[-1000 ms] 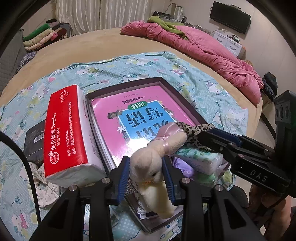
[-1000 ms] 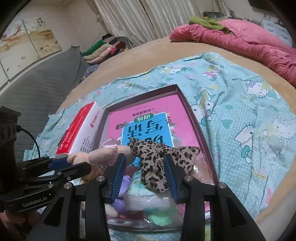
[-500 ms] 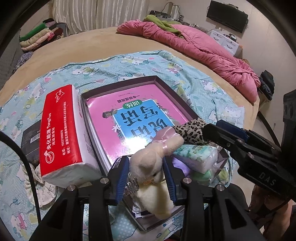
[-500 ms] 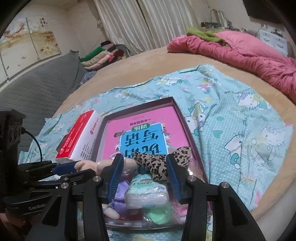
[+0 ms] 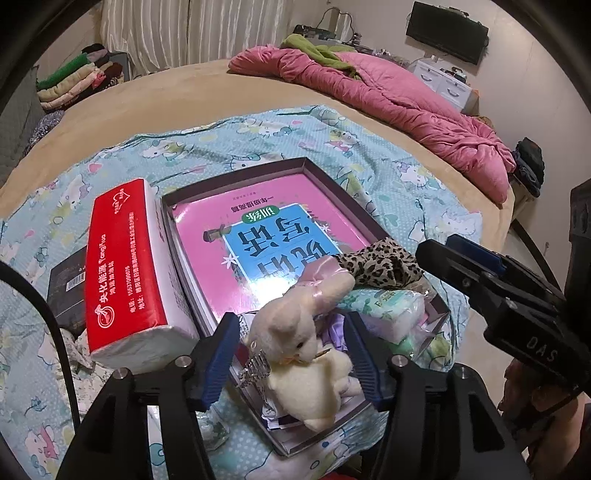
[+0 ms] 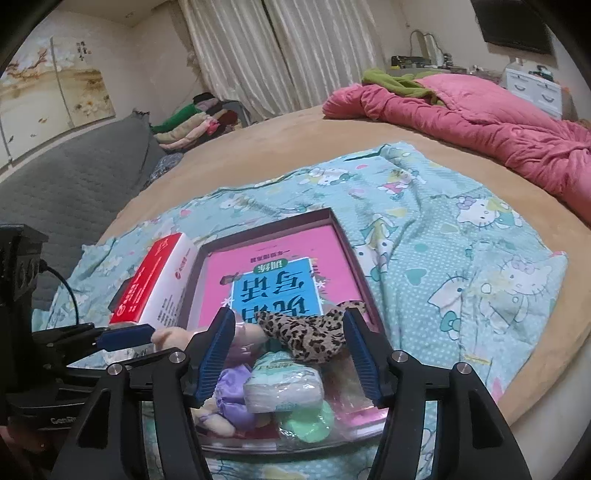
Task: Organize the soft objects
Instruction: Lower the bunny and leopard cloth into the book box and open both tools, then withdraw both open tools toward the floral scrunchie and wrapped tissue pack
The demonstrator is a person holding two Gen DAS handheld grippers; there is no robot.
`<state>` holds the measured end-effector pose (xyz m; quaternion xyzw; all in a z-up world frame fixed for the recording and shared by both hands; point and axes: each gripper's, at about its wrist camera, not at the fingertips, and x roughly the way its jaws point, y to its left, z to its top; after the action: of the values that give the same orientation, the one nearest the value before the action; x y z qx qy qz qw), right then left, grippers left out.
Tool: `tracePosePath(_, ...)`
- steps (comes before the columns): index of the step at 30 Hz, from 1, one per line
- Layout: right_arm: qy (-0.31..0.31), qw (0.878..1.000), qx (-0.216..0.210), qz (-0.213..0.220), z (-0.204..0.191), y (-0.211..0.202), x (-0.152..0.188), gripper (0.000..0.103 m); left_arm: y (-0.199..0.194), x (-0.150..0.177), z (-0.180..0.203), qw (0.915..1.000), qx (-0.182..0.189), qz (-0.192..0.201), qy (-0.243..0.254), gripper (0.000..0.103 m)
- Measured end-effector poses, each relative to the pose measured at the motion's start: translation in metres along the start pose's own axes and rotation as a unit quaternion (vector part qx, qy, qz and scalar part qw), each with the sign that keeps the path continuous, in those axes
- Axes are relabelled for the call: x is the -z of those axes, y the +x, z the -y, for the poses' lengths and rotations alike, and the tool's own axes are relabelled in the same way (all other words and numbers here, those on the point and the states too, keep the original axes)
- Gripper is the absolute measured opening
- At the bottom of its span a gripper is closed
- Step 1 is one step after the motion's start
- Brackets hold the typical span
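The left gripper is hovering low over the near end of the shallow box, its jaws having just been opening; the cream plush rabbit is lying loose between the 2 blue pads, clear of both, resting on the box's near corner. The right gripper is likewise standing spread, its jaws having just been widening, and the leopard-print cloth is lying slack between the pads without being pinched.

Below that cloth, at 6 o'clock in the right wrist view, a wrapped tissue pack, a purple soft item and a green soft item are bunching together at the box's near end. A pink book with a blue panel is filling the rest of the box.

At 9 o'clock of the box, a red-and-white tissue brick is lying just beside the box wall, and a dark carton is lying beyond it on its far side.

All of this is sitting on a teal cartoon-print sheet spread over a tan bed. Toward 1 o'clock a pink quilt is heaping up with a green garment on it. At 11 o'clock folded clothes are stacking before pale curtains; a grey quilted sofa is running along 9 o'clock under a painted wall panel. A wall television is hanging at 2 o'clock above white drawers.
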<state>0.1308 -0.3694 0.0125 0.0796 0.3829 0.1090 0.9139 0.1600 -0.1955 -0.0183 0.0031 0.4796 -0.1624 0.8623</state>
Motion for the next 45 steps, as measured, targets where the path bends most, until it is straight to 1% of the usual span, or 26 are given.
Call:
tracePosePath(1,-0.001,1.0,0.002,0.002,0.0,-0.002,0.0,0.072,-0.001,0.001,0.0,1.0,0.0,0.001,-0.001,0.063)
tracePosePath(2,-0.002,1.0,0.004,0.004,0.0,-0.003,-0.001,0.073,-0.003,0.0,0.0,1.0,0.0,0.003,-0.001,0.065)
tracePosePath(7,-0.007,1.0,0.013,0.009,-0.001,-0.008,-0.003,0.074,-0.012,0.001,-0.004,0.9999,0.0,0.01,-0.006,0.067)
tracePosePath(10,-0.01,1.0,0.018,0.011,-0.002,-0.01,-0.003,0.074,-0.017,0.001,-0.007,0.9998,0.002,0.016,-0.009,0.071)
tracePosePath(16,-0.019,0.999,0.019,0.016,-0.01,-0.017,-0.005,0.075,-0.031,0.003,-0.012,0.9995,-0.005,0.027,-0.013,0.075)
tracePosePath(21,-0.039,0.999,0.015,0.02,-0.025,-0.024,-0.006,0.075,-0.044,0.006,-0.018,0.9991,-0.011,0.037,-0.016,0.076)
tracePosePath(28,-0.07,0.997,0.007,0.024,-0.05,-0.031,-0.007,0.075,-0.064,0.012,-0.028,0.9982,-0.027,0.05,-0.018,0.077)
tracePosePath(35,-0.093,0.995,0.001,0.028,-0.071,-0.039,-0.007,0.075,-0.08,0.017,-0.037,0.9973,-0.033,0.06,-0.024,0.083)
tracePosePath(39,-0.109,0.994,-0.005,0.032,-0.084,-0.045,-0.008,0.075,-0.09,0.019,-0.046,0.9964,-0.038,0.07,-0.032,0.084)
tracePosePath(45,-0.135,0.99,-0.019,0.034,-0.106,-0.052,-0.006,0.075,-0.111,0.024,-0.071,0.9934,-0.058,0.085,-0.051,0.084)
